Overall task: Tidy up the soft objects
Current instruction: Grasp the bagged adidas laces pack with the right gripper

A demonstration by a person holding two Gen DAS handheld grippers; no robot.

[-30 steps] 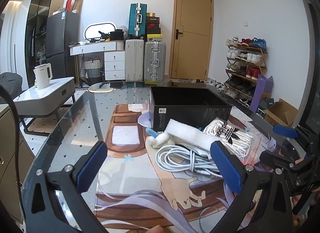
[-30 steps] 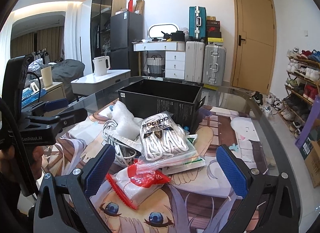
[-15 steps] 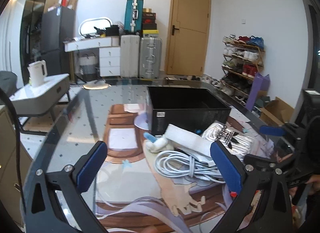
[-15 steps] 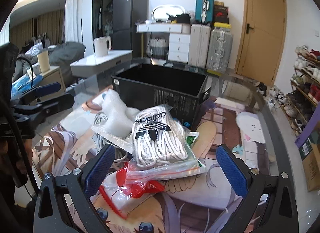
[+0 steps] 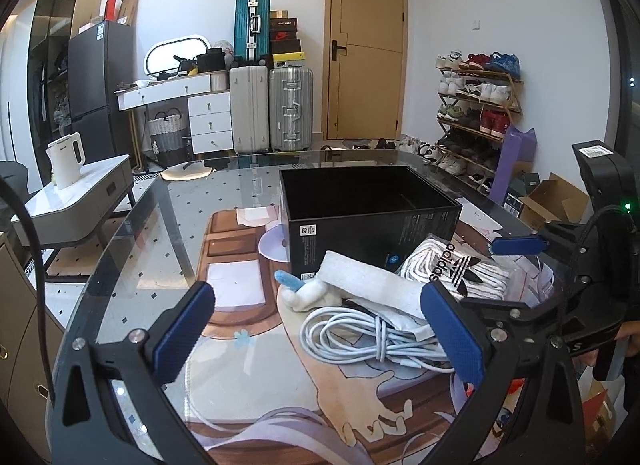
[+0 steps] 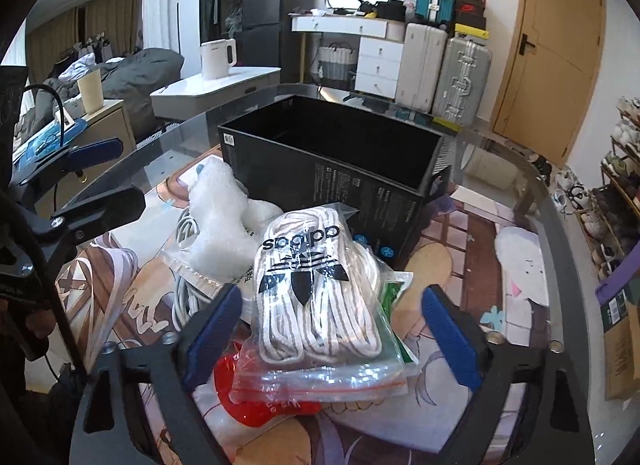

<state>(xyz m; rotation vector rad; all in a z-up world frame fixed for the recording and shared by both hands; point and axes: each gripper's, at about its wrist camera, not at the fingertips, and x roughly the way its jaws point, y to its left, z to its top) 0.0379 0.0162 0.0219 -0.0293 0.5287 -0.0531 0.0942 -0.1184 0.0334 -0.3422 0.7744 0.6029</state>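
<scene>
A pile of soft things lies in front of an open black box (image 5: 368, 205) (image 6: 332, 153) on a glass table. A clear bag of white adidas socks (image 6: 316, 285) (image 5: 452, 277) is on top, over a red-and-white packet (image 6: 260, 397). A white foam wrap (image 5: 368, 281) (image 6: 218, 221), a small white-and-blue plush (image 5: 308, 291) and a coiled white cable (image 5: 368, 335) lie beside it. My right gripper (image 6: 332, 341) is open, its jaws either side of the sock bag's near end. My left gripper (image 5: 320, 333) is open and empty above the cable and plush.
The table carries a printed anime mat (image 5: 240, 325) under the glass. A white side table with a kettle (image 5: 66, 161) stands at the left. Suitcases (image 5: 272, 109), a door and a shoe rack (image 5: 476, 113) line the far walls. A cardboard box (image 5: 556, 201) sits on the floor at the right.
My right gripper has moved forward and down, so the sock bag now sits between its jaws. My left gripper has shifted a little; the right gripper looms larger in its view.
</scene>
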